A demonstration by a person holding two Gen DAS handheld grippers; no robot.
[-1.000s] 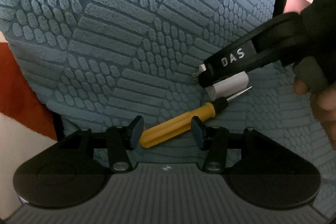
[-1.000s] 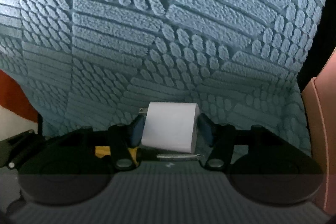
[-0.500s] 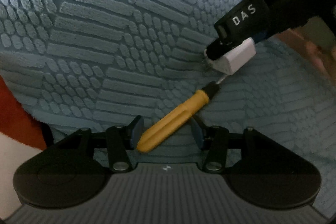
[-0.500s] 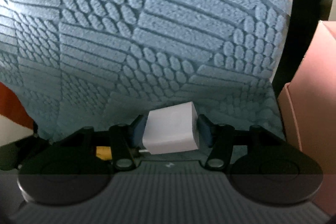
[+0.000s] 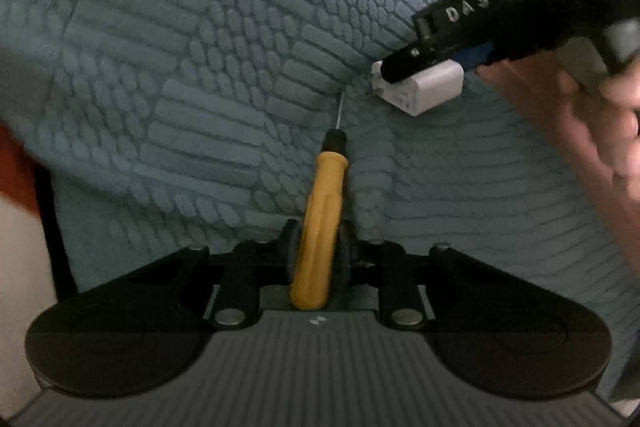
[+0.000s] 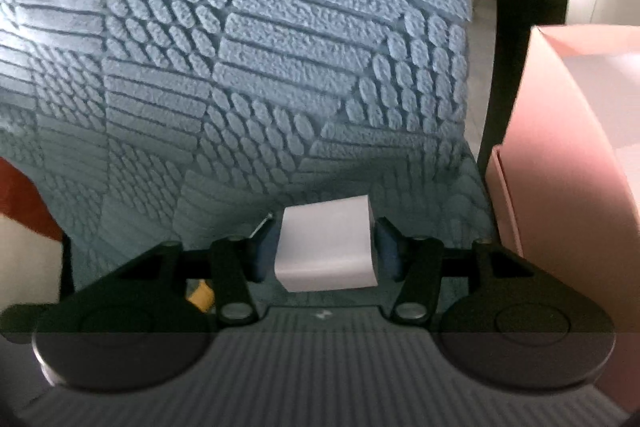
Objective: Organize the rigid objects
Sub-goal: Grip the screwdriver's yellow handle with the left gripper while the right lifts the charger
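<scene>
A screwdriver with a yellow handle and thin metal shaft lies on the blue textured cushion, pointing away from me. My left gripper is closing, and its pads press both sides of the handle. A white charger plug sits between the blue pads of my right gripper, which is shut on it and holds it above the cushion. In the left wrist view the charger hangs at the upper right, beyond the screwdriver tip. A bit of the yellow handle shows under the right gripper.
An open pink box stands to the right of the cushion, past a black frame bar. A person's hand holds the right gripper. Something red lies off the cushion's left edge.
My left gripper has shut on the screwdriver handle, which now points straight ahead instead of slanting. The right gripper has carried the charger to the right, and the pink box looms larger.
</scene>
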